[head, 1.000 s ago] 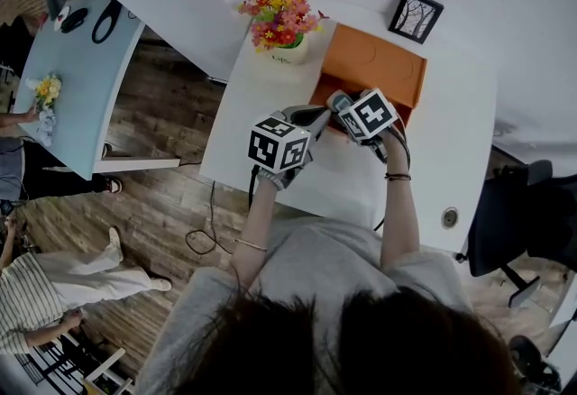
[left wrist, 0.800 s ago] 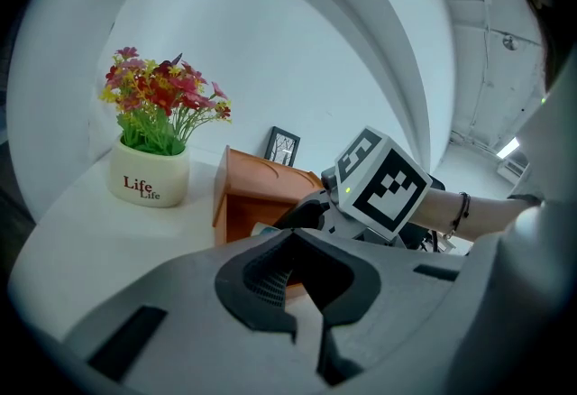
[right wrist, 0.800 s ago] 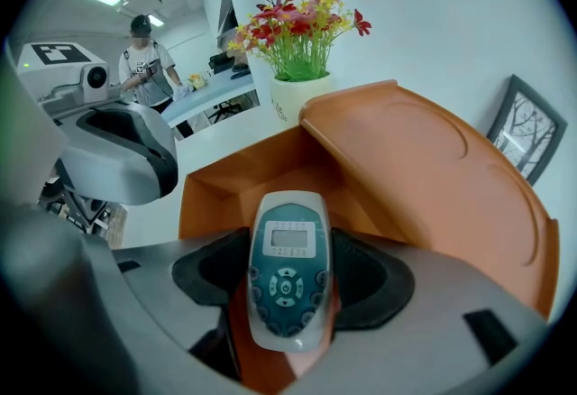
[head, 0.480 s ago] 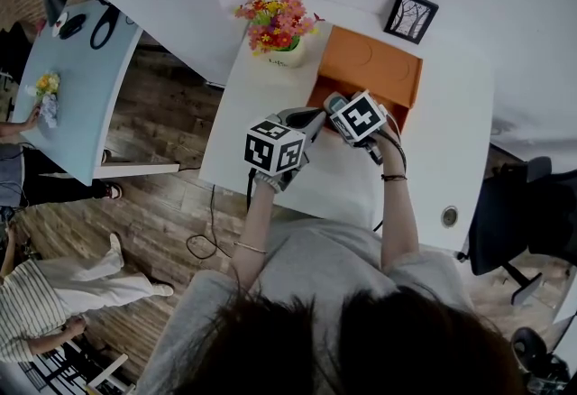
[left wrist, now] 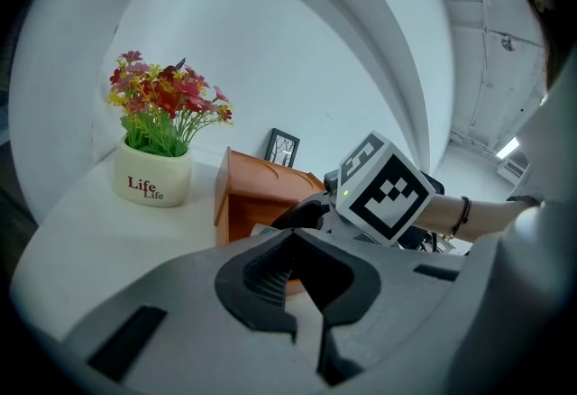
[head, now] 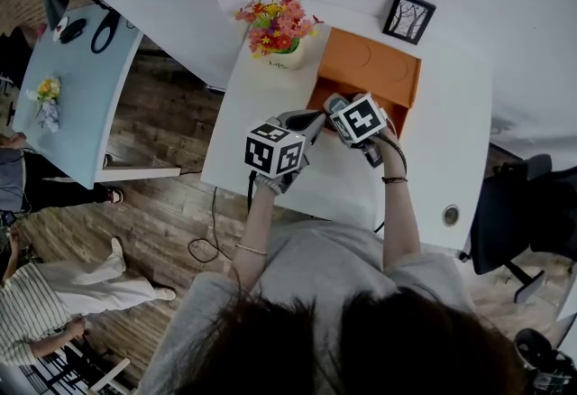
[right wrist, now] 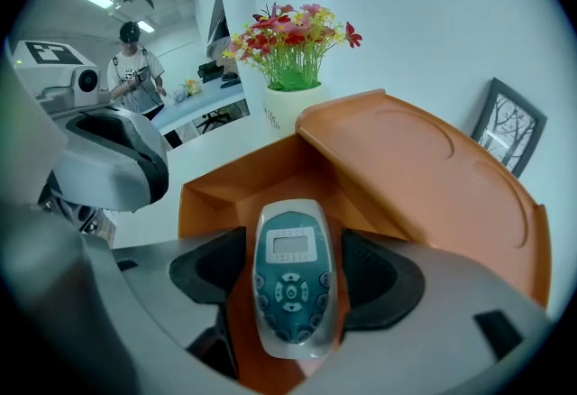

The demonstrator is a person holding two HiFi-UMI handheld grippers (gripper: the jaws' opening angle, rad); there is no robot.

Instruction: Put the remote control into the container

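right fingers (right wrist: 383, 280) newly wider around remote control (right wrist: 293, 280) inside orange container (right wrist: 236, 188); left fingers (left wrist: 270, 280) together

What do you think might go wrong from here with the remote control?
The right gripper's jaws have just been opening, the remote control lying between them in the orange container; pulling out crookedly could snag it and drag it out. The raised lid is close by, so the gripper might knock it.
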